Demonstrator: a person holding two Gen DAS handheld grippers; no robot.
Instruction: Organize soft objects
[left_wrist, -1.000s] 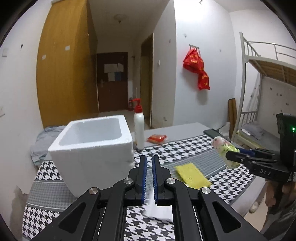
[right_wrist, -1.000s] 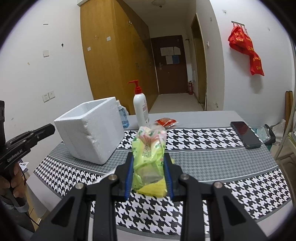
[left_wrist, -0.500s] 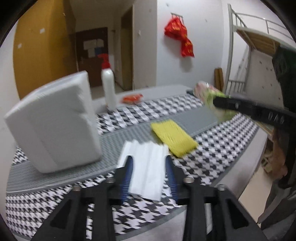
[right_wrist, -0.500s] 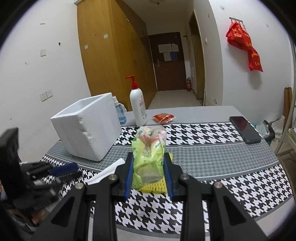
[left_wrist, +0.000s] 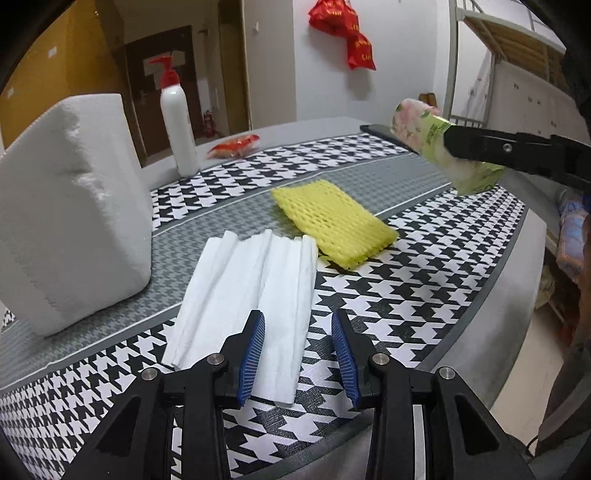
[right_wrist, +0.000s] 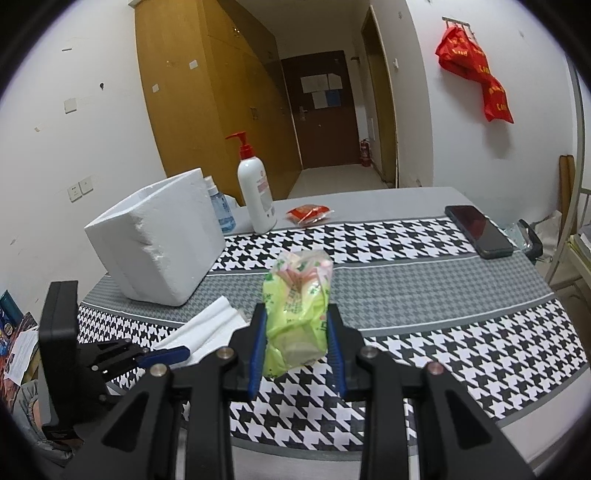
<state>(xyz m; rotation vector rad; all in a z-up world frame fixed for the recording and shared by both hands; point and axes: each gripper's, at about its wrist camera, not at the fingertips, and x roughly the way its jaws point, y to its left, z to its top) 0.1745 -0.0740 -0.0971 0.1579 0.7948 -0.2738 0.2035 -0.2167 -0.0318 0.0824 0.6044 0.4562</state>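
Left wrist camera sits low and close over the near table edge, looking down past its fingers across the houndstooth cloth (left_wrist: 388, 302). Right wrist camera rides higher, facing the far door. Both share the foam box (left_wrist: 70, 206) (right_wrist: 155, 236), pump bottle (left_wrist: 177, 122) (right_wrist: 256, 192) and white folded sheet (left_wrist: 251, 284) (right_wrist: 207, 326).

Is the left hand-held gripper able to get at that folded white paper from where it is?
Probably yes. The left hand-held gripper is open just over the near end of the white paper, which lies flat on the table with nothing on top or in between.

Houndstooth-clothed table (left_wrist: 424, 295) with foam box (left_wrist: 70, 214), folded tissue (left_wrist: 251, 280), yellow netting (left_wrist: 332, 218).
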